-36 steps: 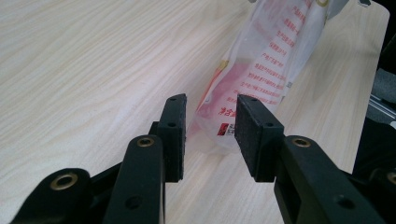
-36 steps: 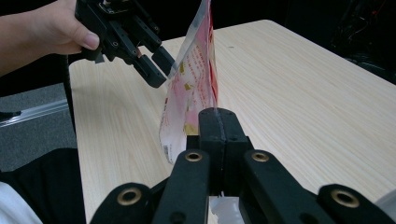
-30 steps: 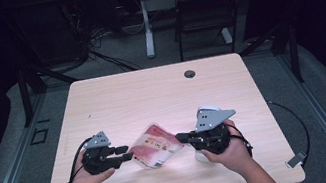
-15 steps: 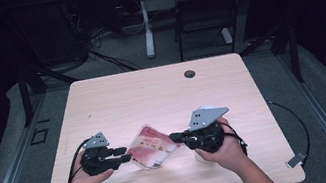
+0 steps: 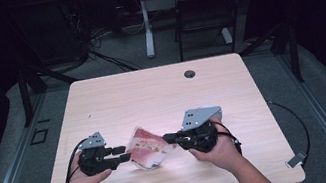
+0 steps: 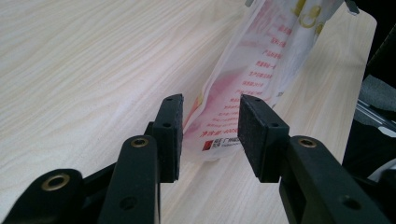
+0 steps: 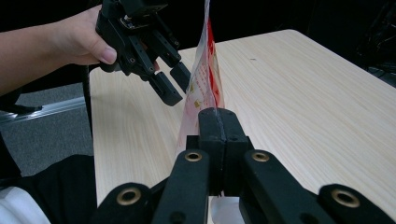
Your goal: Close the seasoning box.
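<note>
Dark room, cables and a chair behind, light wood table (image 5: 161, 92) in the middle with a small round grommet (image 5: 190, 73) near its far edge. Person at the near side, one gripper per hand. Plastic pouch (image 5: 146, 147), white with red print, sits between the two grippers near the front of the table, lifted at the right end. Right gripper (image 5: 168, 138): jaws together, clamped on the pouch edge; in the right gripper view the film (image 7: 205, 79) stands up out of the pinched pads. Left gripper (image 5: 123, 153): jaws apart and have just been opening wider. In the left gripper view the pouch's lower end (image 6: 219, 126) lies between the pads, not pressed by either. Left hand (image 5: 82, 179) steady.
</note>
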Action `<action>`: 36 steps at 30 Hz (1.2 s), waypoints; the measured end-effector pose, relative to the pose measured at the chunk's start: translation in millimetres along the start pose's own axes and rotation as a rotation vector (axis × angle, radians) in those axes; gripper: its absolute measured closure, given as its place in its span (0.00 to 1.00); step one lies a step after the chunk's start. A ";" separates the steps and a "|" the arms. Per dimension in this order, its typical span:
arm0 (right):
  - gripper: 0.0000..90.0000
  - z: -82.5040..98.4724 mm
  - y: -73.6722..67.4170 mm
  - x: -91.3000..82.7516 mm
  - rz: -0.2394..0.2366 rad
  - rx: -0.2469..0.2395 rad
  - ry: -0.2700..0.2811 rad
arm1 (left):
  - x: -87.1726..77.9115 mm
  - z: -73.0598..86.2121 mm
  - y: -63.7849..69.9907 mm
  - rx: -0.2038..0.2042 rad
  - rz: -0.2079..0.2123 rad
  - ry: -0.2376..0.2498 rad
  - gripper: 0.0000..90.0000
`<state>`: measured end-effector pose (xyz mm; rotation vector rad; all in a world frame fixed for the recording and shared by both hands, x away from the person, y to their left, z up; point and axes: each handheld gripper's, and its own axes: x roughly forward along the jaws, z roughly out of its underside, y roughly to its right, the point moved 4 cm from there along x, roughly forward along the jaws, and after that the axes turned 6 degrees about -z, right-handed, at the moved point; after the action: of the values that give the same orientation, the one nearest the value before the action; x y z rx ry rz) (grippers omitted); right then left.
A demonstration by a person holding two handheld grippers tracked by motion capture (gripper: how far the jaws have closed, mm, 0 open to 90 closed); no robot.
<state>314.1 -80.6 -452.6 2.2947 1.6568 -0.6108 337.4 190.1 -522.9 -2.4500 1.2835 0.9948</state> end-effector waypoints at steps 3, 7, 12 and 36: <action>1.00 -3.0 -1.8 3.3 -0.004 -0.009 -0.001 | -2.0 -1.0 0.8 0.002 0.001 0.012 0.68; 1.00 -8.7 -5.6 9.7 -0.019 -0.021 -0.007 | -4.4 -1.6 0.4 0.006 0.009 0.023 0.67; 1.00 -15.5 -8.1 18.2 -0.028 -0.032 -0.015 | -6.3 -0.6 -0.7 0.005 0.006 0.026 0.67; 0.83 -30.6 -14.7 38.0 -0.075 -0.002 0.028 | -11.0 6.9 -11.4 -0.038 -0.017 0.041 0.60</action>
<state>316.2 -30.6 -442.8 2.2581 1.7627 -0.5947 338.8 207.3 -522.4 -2.5185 1.2651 0.9783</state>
